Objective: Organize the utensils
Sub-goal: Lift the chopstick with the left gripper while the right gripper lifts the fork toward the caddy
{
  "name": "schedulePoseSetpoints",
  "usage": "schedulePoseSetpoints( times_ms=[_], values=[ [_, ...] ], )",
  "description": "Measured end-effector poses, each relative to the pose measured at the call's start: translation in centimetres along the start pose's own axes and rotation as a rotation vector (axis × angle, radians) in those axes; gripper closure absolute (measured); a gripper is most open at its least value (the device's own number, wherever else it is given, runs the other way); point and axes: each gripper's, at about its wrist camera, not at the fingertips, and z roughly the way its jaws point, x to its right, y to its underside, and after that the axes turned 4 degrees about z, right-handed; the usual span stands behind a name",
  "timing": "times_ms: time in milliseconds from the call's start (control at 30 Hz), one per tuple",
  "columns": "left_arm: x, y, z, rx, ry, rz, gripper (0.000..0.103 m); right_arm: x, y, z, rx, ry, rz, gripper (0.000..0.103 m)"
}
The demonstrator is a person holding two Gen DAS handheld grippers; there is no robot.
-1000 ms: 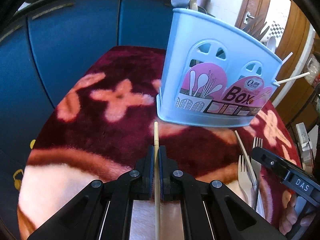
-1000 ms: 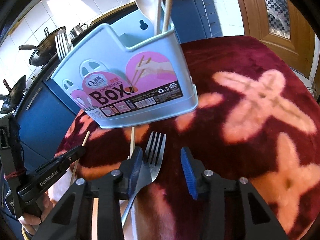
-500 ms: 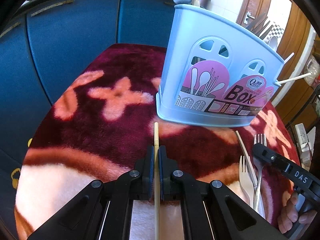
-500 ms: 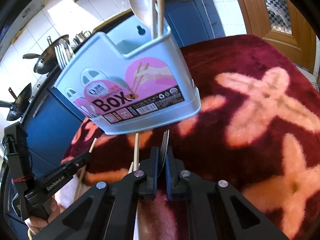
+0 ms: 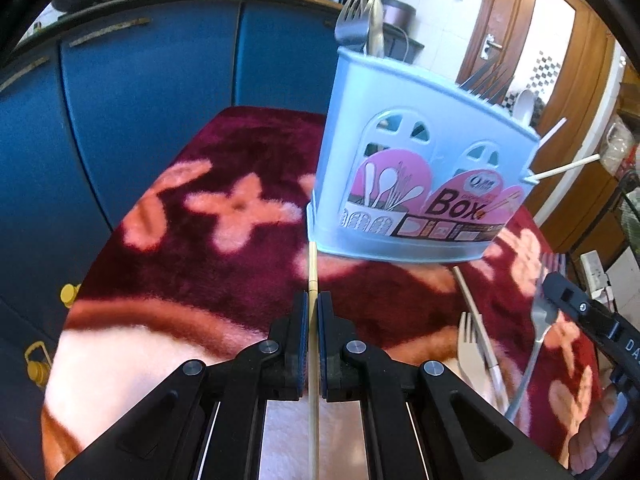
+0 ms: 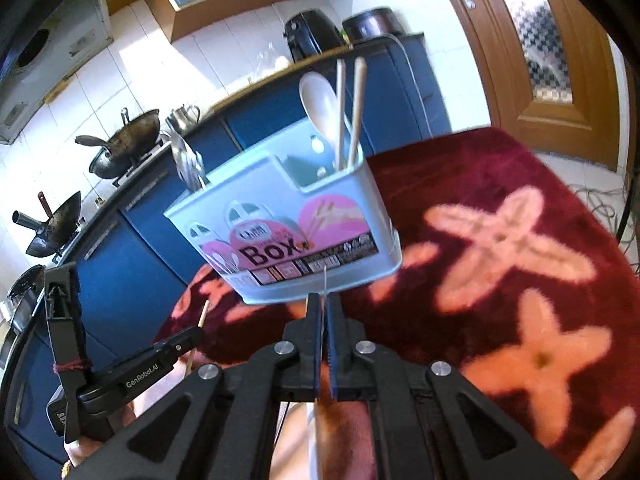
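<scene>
The right gripper [image 6: 322,312] is clamped on a metal fork [image 5: 538,320], seen edge-on between its pads, tines sticking out ahead toward the box [image 6: 288,232] and handle running back under the tool. In the left view the fork hangs clear of the cloth [image 5: 200,240], pinched near its neck. It looks stiff, light and smooth, so it could pivot in a two-pad pinch; gripped this close to the tines, the long handle hangs behind as a lever and may swing as the tool tilts. A hold nearer the middle would likely balance better, but the present one seems adequate for a short carry.

The left gripper [image 5: 313,312] is closed on a chopstick [image 5: 312,268], which runs straight out ahead of its pads and back beneath the tool, tip almost at the box's base. It should be very light and rigid, and being round and thin it can roll or slide lengthwise between the pads; the grip looks to sit toward the front part.

To the right of the left tool, a pale fork [image 5: 470,356] and another stick [image 5: 476,312] lie on the cloth. The box stands just ahead of both tools, already holding forks, a spoon and chopsticks.
</scene>
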Motion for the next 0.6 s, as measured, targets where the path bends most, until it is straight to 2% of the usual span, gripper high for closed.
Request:
schedulePoseSetpoints(
  times_ms=[267, 333, 433, 567, 600],
  values=[
    [0.7, -0.2, -3.0, 0.072, 0.03, 0.015, 0.099, -1.9, -0.5, -3.5, 0.1, 0.006, -0.067, 0.101],
    [0.8, -0.2, -3.6, 0.083, 0.033, 0.017, 0.099, -2.1, -0.5, -3.4, 0.084, 0.022, -0.091, 0.1],
    [0.8, -0.2, -4.0, 0.089, 0.034, 0.017, 0.099, -1.9, -0.4, -2.2, 0.01, 0.035, -0.089, 0.098],
    [0.7, 0.0, -4.1, 0.086, 0.032, 0.014, 0.099, -0.8, 0.2, -0.3, -0.074, 0.034, -0.061, 0.069],
    [0.7, 0.0, -4.1, 0.084, 0.03, 0.013, 0.099, -0.6, 0.3, 0.1, -0.084, 0.035, -0.055, 0.068]
  ],
)
